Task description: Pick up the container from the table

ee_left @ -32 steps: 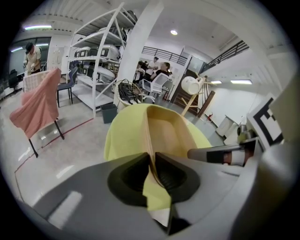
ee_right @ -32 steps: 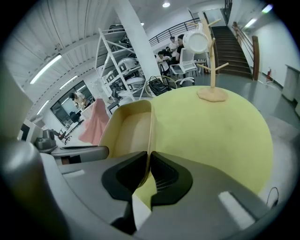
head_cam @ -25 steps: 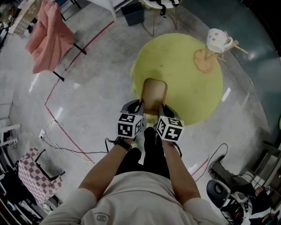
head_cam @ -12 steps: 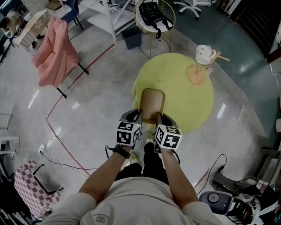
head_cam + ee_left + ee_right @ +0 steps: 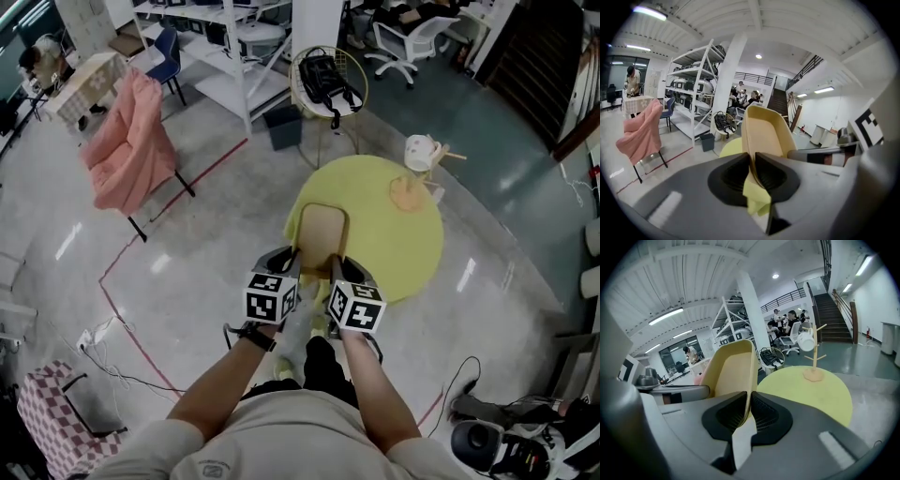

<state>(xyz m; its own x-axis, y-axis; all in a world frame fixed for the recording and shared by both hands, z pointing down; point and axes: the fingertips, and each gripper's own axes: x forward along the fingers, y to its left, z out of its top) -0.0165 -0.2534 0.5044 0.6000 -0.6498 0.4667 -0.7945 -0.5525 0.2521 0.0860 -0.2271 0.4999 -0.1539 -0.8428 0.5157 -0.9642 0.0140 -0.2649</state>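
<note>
A tan, shallow oblong container (image 5: 320,232) hangs in the air above the round yellow table (image 5: 403,242), held by both grippers. My left gripper (image 5: 295,258) is shut on its left rim, and the container (image 5: 765,132) rises straight out of the closed jaws. My right gripper (image 5: 333,263) is shut on the right rim of the container (image 5: 729,371). Both marker cubes sit side by side just below it in the head view. A scrap of yellow cloth shows pinched in the left jaws.
A wooden mug tree (image 5: 412,187) with a white mug (image 5: 420,150) stands at the table's far edge. Beyond are a wire chair with a black bag (image 5: 327,80), a pink-draped chair (image 5: 127,141), white shelving, cables on the floor and a red floor line.
Both grippers have lifted the container higher; the table and floor look smaller and farther below, and more of the room shows at the top of the head view.
</note>
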